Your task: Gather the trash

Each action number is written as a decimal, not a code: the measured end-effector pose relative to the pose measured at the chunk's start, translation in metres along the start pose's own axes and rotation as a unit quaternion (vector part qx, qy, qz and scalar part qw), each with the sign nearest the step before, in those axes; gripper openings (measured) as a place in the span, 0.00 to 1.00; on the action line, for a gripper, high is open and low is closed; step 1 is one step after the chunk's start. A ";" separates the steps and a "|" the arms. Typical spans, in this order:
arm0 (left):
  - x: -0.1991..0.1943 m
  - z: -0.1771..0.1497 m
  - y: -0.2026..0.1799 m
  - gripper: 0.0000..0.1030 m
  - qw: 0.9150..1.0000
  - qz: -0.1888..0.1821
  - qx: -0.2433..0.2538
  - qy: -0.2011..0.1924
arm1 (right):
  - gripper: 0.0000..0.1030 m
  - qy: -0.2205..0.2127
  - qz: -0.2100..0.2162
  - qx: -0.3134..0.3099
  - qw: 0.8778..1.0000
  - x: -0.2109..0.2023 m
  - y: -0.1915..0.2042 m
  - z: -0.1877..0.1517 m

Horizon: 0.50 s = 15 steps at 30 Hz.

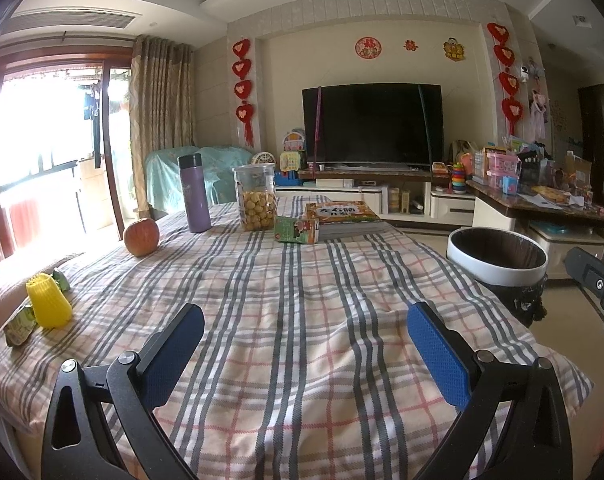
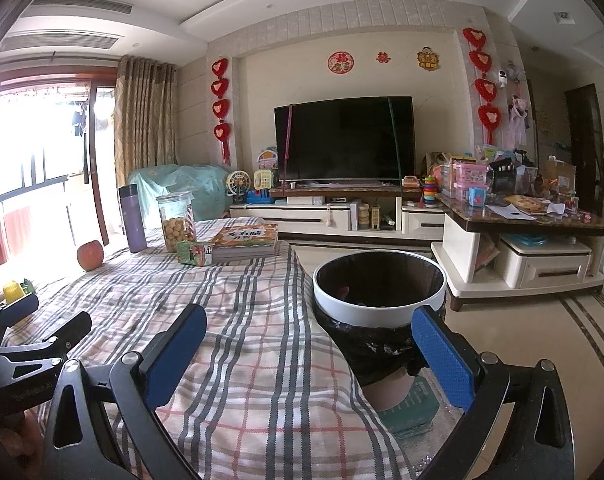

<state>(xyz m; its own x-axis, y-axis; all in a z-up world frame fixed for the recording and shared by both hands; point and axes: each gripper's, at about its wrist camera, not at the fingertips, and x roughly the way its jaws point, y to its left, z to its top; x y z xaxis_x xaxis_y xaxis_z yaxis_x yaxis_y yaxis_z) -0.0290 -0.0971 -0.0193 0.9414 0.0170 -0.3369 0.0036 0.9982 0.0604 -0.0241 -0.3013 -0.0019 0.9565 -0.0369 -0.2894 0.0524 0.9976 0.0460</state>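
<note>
The bench (image 1: 302, 300), draped in a plaid cloth of grey, white and pink stripes, fills most of both views. Just off its right edge stands the trash bin (image 2: 380, 300), white-rimmed with a black liner bunched below the rim.

At the far end of the bench lies a stack of books (image 1: 344, 216) with an orange cover on top. A small green carton (image 1: 296, 230) lies against the near side of the books. Left of the books stands a clear jar of round biscuits (image 1: 256, 200), and left of that a purple flask (image 1: 194, 194) with a dark cap. An apple (image 1: 141, 237) sits nearer along the left side of the bench.

The trash lies at the near left corner of the bench: a yellow foam fruit net (image 1: 48, 302), with green wrappers (image 1: 20, 326) touching it in front and behind.

The left claw (image 1: 304, 350) hovers wide over bare cloth, holding nothing. The right claw (image 2: 308, 354) is also wide and empty, over the right edge of the bench beside the bin.
</note>
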 end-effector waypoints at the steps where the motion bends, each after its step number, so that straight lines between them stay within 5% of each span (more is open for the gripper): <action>1: 0.000 0.000 0.000 1.00 1.000 0.000 0.000 0.000 | 1.00 -0.001 0.000 0.000 1.000 0.000 0.000 0.000; 15: 0.001 -0.003 0.001 1.00 1.000 -0.001 0.001 0.002 | 1.00 0.002 0.000 0.002 1.000 -0.001 0.003 0.000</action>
<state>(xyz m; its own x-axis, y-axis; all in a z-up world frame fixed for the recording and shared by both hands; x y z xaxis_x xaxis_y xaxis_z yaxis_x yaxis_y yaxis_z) -0.0289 -0.0963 -0.0227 0.9398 0.0160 -0.3413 0.0058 0.9980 0.0627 -0.0244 -0.2987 -0.0016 0.9556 -0.0361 -0.2924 0.0533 0.9973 0.0510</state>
